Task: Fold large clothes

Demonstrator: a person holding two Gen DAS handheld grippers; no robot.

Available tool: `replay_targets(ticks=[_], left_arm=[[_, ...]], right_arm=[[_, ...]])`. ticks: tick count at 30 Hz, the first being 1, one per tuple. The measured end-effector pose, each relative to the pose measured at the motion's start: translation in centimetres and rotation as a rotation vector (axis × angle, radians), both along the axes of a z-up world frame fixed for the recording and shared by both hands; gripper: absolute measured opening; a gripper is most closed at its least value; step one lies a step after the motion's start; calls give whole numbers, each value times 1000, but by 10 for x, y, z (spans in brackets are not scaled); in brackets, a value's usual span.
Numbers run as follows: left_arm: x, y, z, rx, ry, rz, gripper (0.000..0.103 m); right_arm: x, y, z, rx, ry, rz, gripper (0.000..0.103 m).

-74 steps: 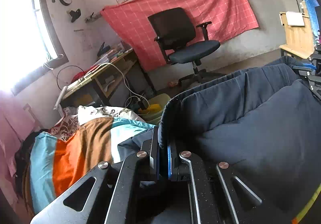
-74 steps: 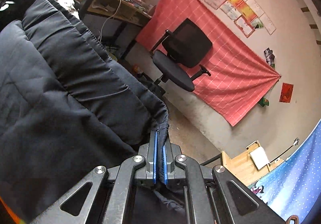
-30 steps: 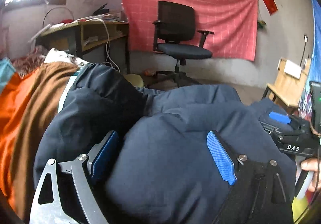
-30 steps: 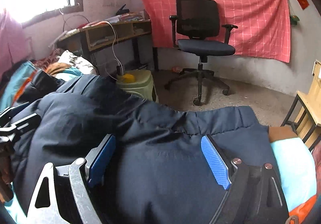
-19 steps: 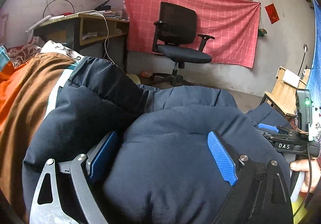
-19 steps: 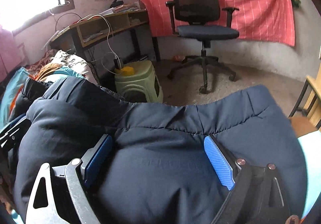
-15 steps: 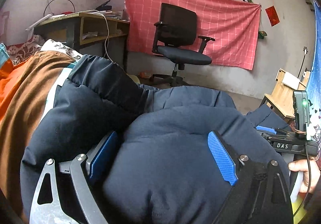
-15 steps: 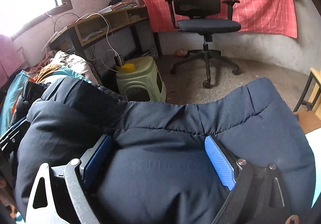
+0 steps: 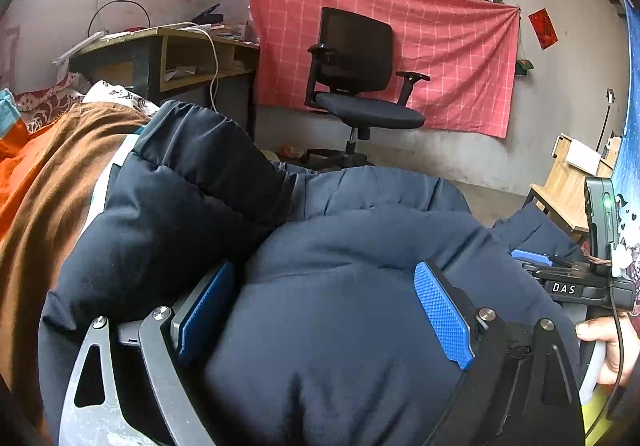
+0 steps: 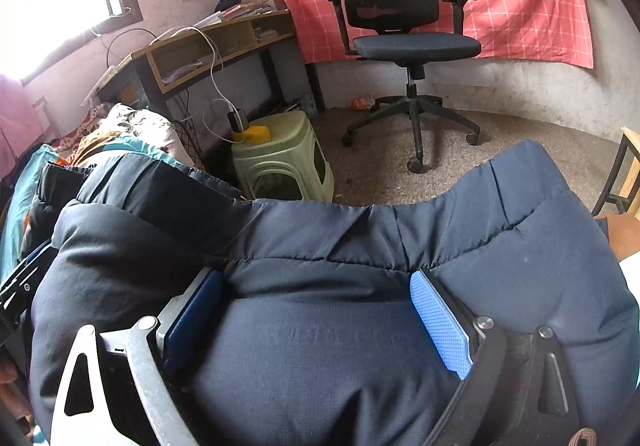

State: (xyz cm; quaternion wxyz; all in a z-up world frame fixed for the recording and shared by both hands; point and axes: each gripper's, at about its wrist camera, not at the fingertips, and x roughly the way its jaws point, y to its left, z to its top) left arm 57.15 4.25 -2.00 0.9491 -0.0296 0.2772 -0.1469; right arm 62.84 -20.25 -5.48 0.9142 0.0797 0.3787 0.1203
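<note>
On the bed, both grippers' fingers (image 9: 440,310) now spread, navy jacket (image 10: 320,326) unpinched.

We see a navy quilted puffer jacket, folded over on itself

We find the navy quilted puffer jacket (image 9: 340,326) lying bunched on the bed, its padded upper layer doubled over a lower one. Stitched seams cross the fabric (image 10: 320,326), and a gathered hem band runs along its far edge, towards the floor.
</note>
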Motion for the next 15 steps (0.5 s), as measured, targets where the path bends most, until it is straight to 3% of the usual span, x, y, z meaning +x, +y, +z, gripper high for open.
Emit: replay_targets(ticks=[11, 15], left_arm=[[-6, 5, -1, -28, -17, -15, 89], [-9, 4, 2, 3, -11, -26, 89]], right_arm=[[-2, -1, -2, 9, -15, -2, 95], [-7, -1, 1, 4, -34, -8, 95]])
